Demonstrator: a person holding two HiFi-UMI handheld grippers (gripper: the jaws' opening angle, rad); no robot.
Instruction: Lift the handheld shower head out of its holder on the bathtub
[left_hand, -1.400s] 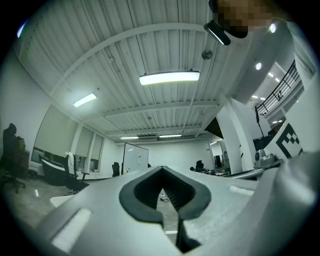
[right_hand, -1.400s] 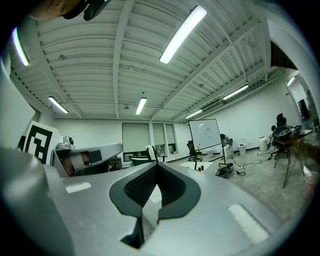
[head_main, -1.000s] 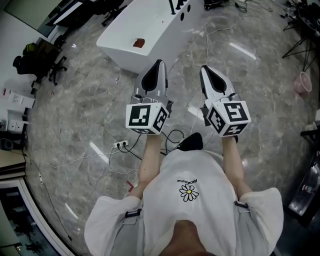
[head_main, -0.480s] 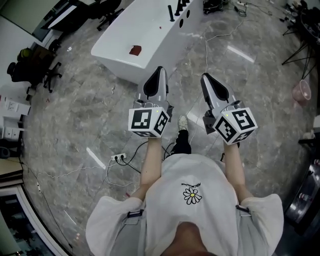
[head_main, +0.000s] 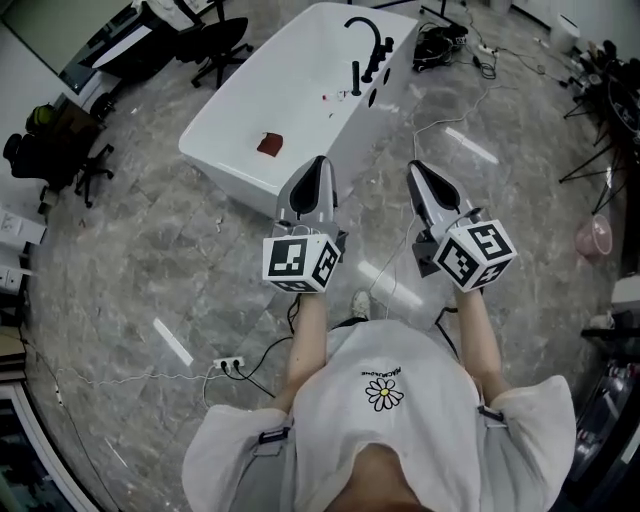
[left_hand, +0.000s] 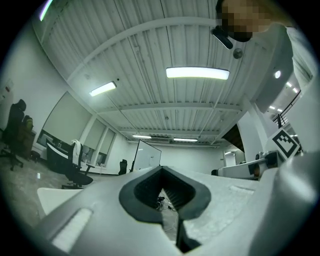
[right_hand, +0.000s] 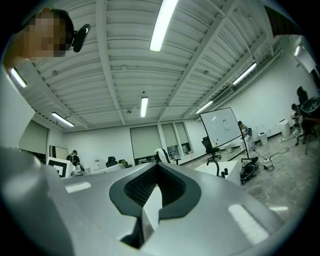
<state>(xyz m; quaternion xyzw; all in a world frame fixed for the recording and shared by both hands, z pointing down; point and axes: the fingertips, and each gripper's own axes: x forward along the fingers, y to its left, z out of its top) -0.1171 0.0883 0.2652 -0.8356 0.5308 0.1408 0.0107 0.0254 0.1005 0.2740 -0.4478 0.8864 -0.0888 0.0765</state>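
Both grippers are held over the grey marbled floor (head_main: 150, 260), short of the near end of the white oval bathtub (head_main: 215, 160). The left gripper (head_main: 318, 166) is seen clenched, its jaws pressed together with nothing between them; the right gripper (head_main: 421, 172) is likewise closed and empty. The slim black handheld shower head (head_main: 355, 78) is seated upright in its holder on the tub's far right rim, just beside the black arched faucet (head_main: 372, 35) and well apart from both grippers. A small red-brown object (head_main: 268, 144) is seen inside the tub.
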